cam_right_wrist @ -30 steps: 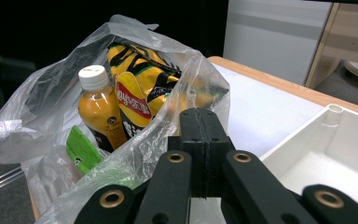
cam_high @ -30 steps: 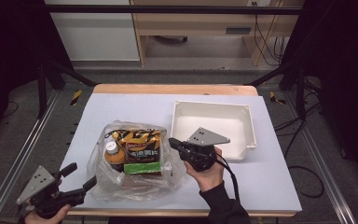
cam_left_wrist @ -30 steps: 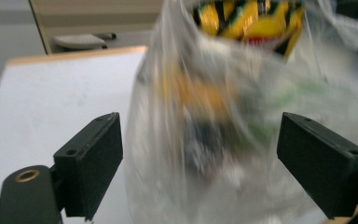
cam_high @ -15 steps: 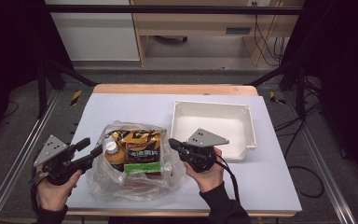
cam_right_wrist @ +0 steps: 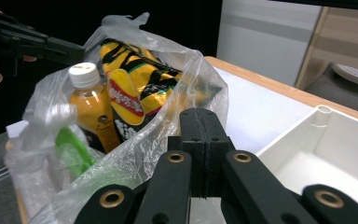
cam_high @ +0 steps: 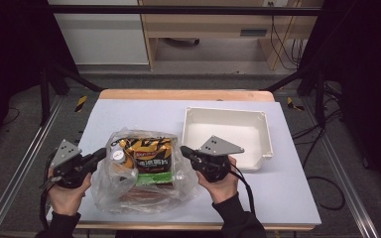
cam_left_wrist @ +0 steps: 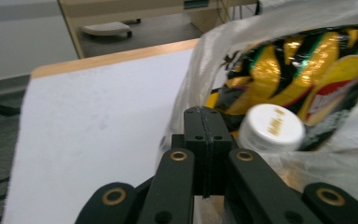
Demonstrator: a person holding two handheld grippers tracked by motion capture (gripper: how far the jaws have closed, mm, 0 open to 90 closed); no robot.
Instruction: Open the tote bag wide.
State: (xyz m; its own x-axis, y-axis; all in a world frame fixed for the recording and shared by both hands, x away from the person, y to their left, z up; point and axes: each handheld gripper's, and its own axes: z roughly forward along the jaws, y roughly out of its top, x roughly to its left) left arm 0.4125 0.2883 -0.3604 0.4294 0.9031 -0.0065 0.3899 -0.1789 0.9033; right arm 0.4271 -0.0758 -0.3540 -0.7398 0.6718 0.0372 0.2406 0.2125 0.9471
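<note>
A clear plastic bag (cam_high: 144,173) sits on the white counter (cam_high: 129,111) near its front edge, between the two grippers, with its mouth held open toward the far side. The left gripper (cam_high: 98,156) meets the bag's left edge; its fingers have just been closing and now stand together, and in the left gripper view (cam_left_wrist: 204,123) they press flat against each other right at the bag's rim, though whether a fold of film is pinched between them cannot be told. The right gripper (cam_high: 184,151) is at the bag's right edge, and in the right gripper view (cam_right_wrist: 201,128) its fingers are together with the bag's film bunched up against them, seemingly nipped there. Inside the bag a yellow-and-black snack packet (cam_high: 146,153) leans upright, with red lettering across its front. Just left of it stands a bottle (cam_right_wrist: 93,114) of orange drink with a white cap (cam_left_wrist: 271,126), upright and touching the packet. Lower in the bag, in the right gripper view, a green item (cam_right_wrist: 72,151) shows through the film, too blurred to name. A white tray (cam_high: 258,124) lies on the counter to the right of the bag, just behind the right gripper, apart from the bag. A hand (cam_high: 67,196) holds the left gripper near the counter's front left corner, and another hand (cam_high: 221,186) holds the right one.
</note>
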